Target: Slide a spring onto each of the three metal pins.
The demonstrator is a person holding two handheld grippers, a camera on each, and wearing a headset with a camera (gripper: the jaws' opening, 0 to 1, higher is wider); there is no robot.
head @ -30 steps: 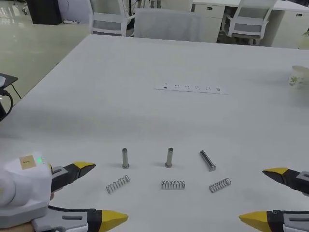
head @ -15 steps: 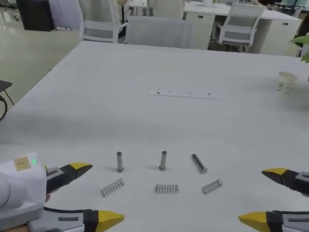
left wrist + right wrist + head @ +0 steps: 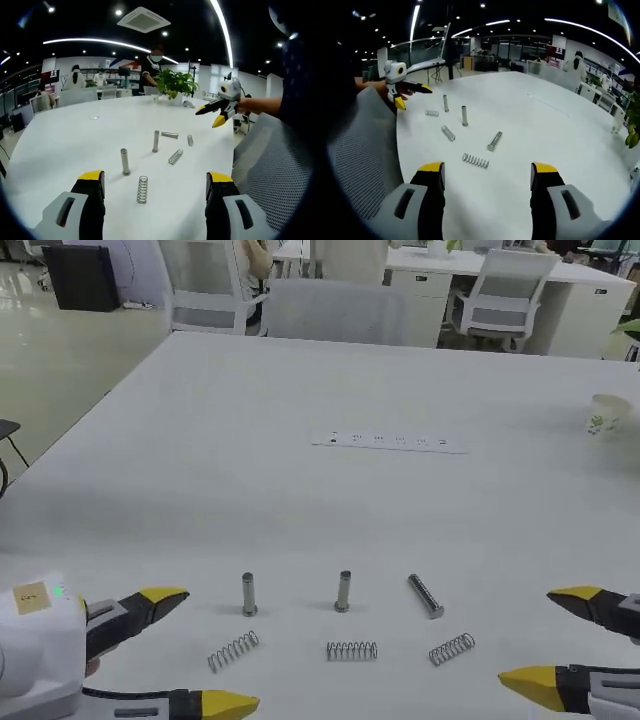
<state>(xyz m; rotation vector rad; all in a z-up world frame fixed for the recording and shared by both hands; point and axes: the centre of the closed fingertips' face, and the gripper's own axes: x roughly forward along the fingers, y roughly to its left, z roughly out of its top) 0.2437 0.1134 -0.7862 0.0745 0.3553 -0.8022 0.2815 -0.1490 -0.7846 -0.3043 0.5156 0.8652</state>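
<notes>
Two steel pins (image 3: 248,595) (image 3: 343,592) stand upright on the white table (image 3: 300,490). A third pin (image 3: 426,597) lies on its side to their right. In front of each pin lies a loose spring: the left spring (image 3: 233,650), the middle spring (image 3: 351,650) and the right spring (image 3: 451,648). My left gripper (image 3: 200,650) is open just left of the left spring, which lies ahead between its jaws (image 3: 143,189). My right gripper (image 3: 545,638) is open to the right of the row, facing the right spring (image 3: 475,160) and the lying pin (image 3: 494,141). Neither holds anything.
A white socket strip (image 3: 388,441) lies at mid-table. A paper cup (image 3: 606,413) stands near the far right edge. Grey office chairs (image 3: 340,310) line the far side. A mesh chair back (image 3: 270,165) is beside the near edge.
The head camera has shifted, so the whole picture moved a little. Pins, springs and both open grippers keep their places.
</notes>
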